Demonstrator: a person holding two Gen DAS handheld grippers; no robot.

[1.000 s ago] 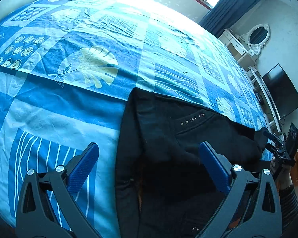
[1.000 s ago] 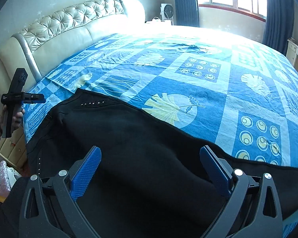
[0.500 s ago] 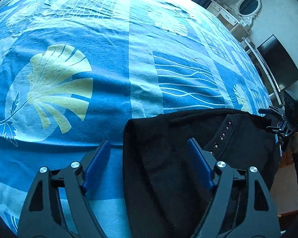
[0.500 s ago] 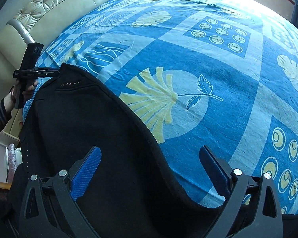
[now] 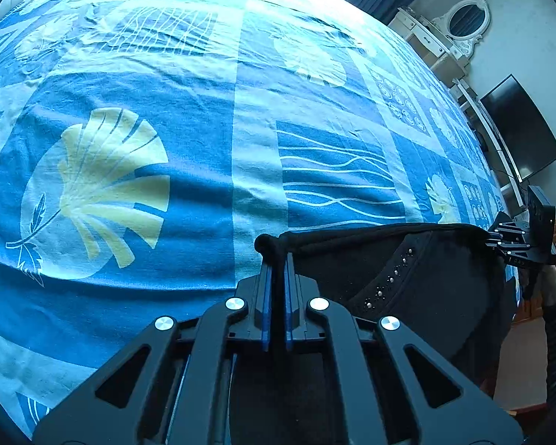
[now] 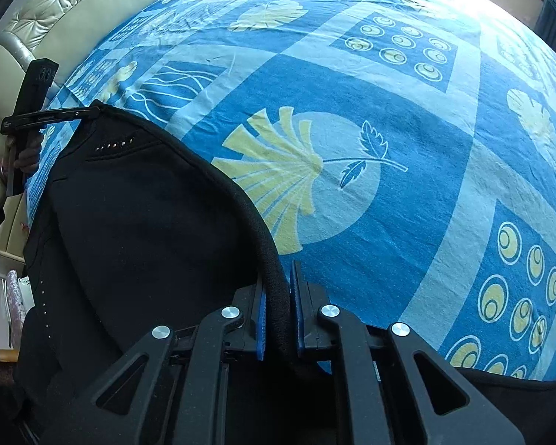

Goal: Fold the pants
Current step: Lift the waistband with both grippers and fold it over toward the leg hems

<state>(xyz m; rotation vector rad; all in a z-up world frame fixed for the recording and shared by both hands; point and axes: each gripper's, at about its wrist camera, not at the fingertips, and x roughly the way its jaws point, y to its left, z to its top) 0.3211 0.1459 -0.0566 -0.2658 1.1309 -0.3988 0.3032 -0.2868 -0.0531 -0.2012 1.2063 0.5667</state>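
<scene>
Black pants (image 5: pixel 419 282) are pinched at a corner by the left gripper (image 5: pixel 276 259), its blue pads pressed together on the cloth at six o'clock. Their thick edge is clamped likewise by the right gripper (image 6: pixel 278 278). Beyond, the garment is spread toward nine o'clock on a blue patterned bedspread (image 6: pixel 407 118), backed by a tufted headboard (image 6: pixel 66 3).

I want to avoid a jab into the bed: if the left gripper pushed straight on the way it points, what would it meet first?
Most likely the blue bedspread just past the pinched edge of the black pants; the left gripper tilts down at it.
</scene>
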